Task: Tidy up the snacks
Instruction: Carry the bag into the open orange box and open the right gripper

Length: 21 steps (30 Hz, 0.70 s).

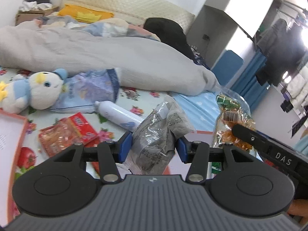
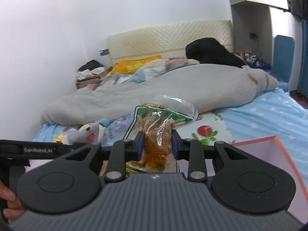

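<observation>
My left gripper (image 1: 153, 147) is shut on a grey printed snack bag (image 1: 159, 132), crumpled between the blue pads and held above the bed. My right gripper (image 2: 157, 146) is shut on a clear bag of orange snacks with green trim (image 2: 156, 127); that same bag (image 1: 230, 115) shows at the right of the left wrist view, beside the right gripper's black body. A red snack packet (image 1: 67, 132) lies on the floral sheet at lower left. A pink-rimmed box (image 2: 269, 150) sits below and right of the right gripper, and its edge (image 1: 200, 132) shows behind the grey bag.
A plush penguin (image 1: 36, 90), a pale purple bag (image 1: 90, 90) and a white bottle (image 1: 117, 113) lie on the sheet. A grey duvet (image 1: 96, 52) is heaped across the bed. Another pink box edge (image 1: 21, 132) is at far left. A hand (image 2: 8, 204) grips the left gripper's handle.
</observation>
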### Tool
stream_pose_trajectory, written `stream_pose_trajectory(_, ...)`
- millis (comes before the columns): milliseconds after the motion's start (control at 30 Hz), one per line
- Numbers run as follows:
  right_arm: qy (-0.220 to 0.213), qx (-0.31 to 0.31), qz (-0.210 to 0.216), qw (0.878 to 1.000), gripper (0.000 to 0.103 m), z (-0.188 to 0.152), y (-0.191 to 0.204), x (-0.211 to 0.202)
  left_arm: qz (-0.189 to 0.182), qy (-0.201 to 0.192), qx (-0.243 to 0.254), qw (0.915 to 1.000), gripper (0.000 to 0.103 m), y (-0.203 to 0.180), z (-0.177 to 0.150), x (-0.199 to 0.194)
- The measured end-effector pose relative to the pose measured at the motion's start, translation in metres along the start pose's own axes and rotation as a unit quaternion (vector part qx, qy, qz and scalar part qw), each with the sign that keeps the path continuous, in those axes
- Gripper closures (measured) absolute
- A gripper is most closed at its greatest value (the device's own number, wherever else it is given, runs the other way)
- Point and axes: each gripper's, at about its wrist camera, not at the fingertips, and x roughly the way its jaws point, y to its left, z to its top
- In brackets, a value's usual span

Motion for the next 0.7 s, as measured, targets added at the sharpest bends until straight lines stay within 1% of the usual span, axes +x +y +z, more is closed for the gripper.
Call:
stream_pose_trajectory(133,0.005,0.007,-0.02,1.0,0.071,-0.003,-0.024,-0.002,-0.017,0.024,0.011,0.9995,0.048,-0.021,-0.006,0.023)
stream_pose_trajectory(333,0.042,0.046,-0.037,0.997,0.071,-0.025,-0.062,0.009,-0.031,0.074,0.023,0.9965,0.049,-0.05,-0.026,0.066)
stream_pose_trajectory(500,0.079,0.067,-0.055,0.993,0.071,-0.051,-0.093,0.019,-0.032,0.105,0.038,0.9932,0.05,-0.068,-0.039,0.097)
stream_pose_trajectory(700,0.11,0.09,-0.072,0.987,0.071,-0.075,-0.122,0.032,-0.022,0.142,0.054,0.9881,0.051,-0.081,-0.048,0.133)
